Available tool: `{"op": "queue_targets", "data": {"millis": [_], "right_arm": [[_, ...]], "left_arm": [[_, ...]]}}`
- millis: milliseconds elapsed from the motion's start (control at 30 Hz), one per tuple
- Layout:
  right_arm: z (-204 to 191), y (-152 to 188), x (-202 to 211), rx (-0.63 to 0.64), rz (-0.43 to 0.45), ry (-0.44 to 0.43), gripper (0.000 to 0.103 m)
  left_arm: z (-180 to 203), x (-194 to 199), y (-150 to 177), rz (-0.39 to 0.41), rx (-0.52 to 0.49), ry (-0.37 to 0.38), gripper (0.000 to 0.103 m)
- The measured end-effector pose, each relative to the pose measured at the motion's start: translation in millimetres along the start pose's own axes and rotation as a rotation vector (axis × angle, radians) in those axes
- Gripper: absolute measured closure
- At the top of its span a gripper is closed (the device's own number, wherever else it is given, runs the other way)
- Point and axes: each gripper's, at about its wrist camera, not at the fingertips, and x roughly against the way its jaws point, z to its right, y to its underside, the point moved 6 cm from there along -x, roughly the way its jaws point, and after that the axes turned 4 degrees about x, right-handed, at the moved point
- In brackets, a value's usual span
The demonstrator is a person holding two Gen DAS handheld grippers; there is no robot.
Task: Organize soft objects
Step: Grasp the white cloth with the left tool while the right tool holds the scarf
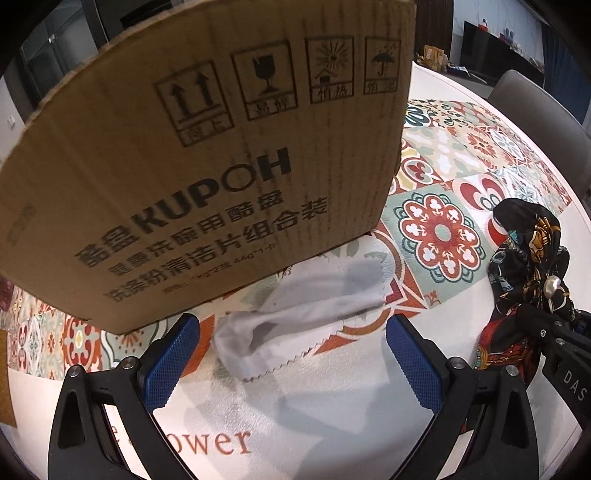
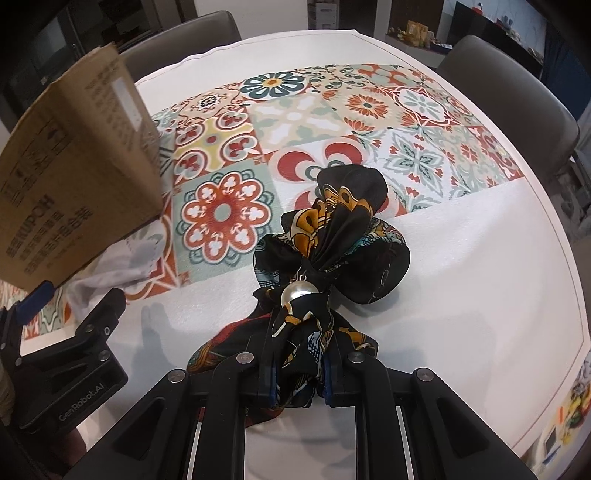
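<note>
A white cloth [image 1: 295, 317] with a zigzag edge lies crumpled on the table, right against the foot of a brown cardboard box [image 1: 184, 166]. My left gripper [image 1: 291, 354] hovers over it, open, one blue pad on each side of the cloth and neither touching it. My right gripper [image 2: 299, 373] is shut on a black patterned scarf [image 2: 347, 229] gathered with a large pearl bead [image 2: 299, 293]. The scarf [image 1: 528, 258] and the right gripper [image 1: 554, 343] also show at the right of the left wrist view. The left gripper [image 2: 74, 332] shows at the left of the right wrist view, beside the cardboard box [image 2: 81, 177].
A tile-patterned cloth [image 2: 295, 122] covers the round white table [image 2: 480, 295]. Grey chairs [image 2: 517, 96] stand behind the far edge, another chair [image 2: 184, 33] behind the box. A dark cabinet with small items lines the back wall.
</note>
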Motion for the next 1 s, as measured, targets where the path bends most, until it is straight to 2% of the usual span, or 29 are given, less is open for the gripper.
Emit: {"op": "queue_targets", "data": {"millis": [200,267,333,433,500,533,600,633,767,1000], "right_arm": [[0.1,-6.2,-7.2,-0.008,-0.003,-0.001,0.085],[-0.1,-7.4,-8.3,0.0,-0.003,0.006,0.085],[0.0,-8.2,-9.4,0.001,-0.005,0.008,0.085],[0.5,-9.3,-11.2,-0.001,-0.009,0.008,0.085],[0.4,-9.9,-11.6,-0.002,-0.01,0.008,0.085],[0.4,-10.0,-11.5,-0.005,-0.01,0.007,0.085],[0.3,-10.1,-11.8,-0.005,-0.01,0.006,0.085],[0.2,-10.0,-11.7,-0.007,-0.01,0.006,0.085],[0.3,-8.7,-10.4,-0.005,-0.01,0.009,0.085],[-0.9,-6.6,-5.5,-0.005,-0.005,0.002,0.085]], "left_arm": [[11.0,-19.0,-6.6,-0.019,-0.002,0.012,0.01],[9.7,-22.5,-6.7,-0.021,-0.003,0.007,0.018],[11.6,-24.8,-8.6,-0.014,0.002,0.014,0.019],[14.9,-26.4,-11.1,-0.009,0.003,0.029,0.027],[17.3,-26.3,-11.5,-0.012,0.008,0.057,0.036],[15.8,-24.2,-10.1,-0.011,0.009,0.063,0.045],[18.7,-21.1,-9.7,-0.002,-0.011,0.048,0.07],[16.9,-19.5,-7.4,-0.002,-0.02,0.03,0.087],[23.1,-21.1,-6.0,-0.011,-0.029,0.024,0.094],[19.4,-14.8,-3.1,-0.017,-0.015,0.04,0.097]]}}
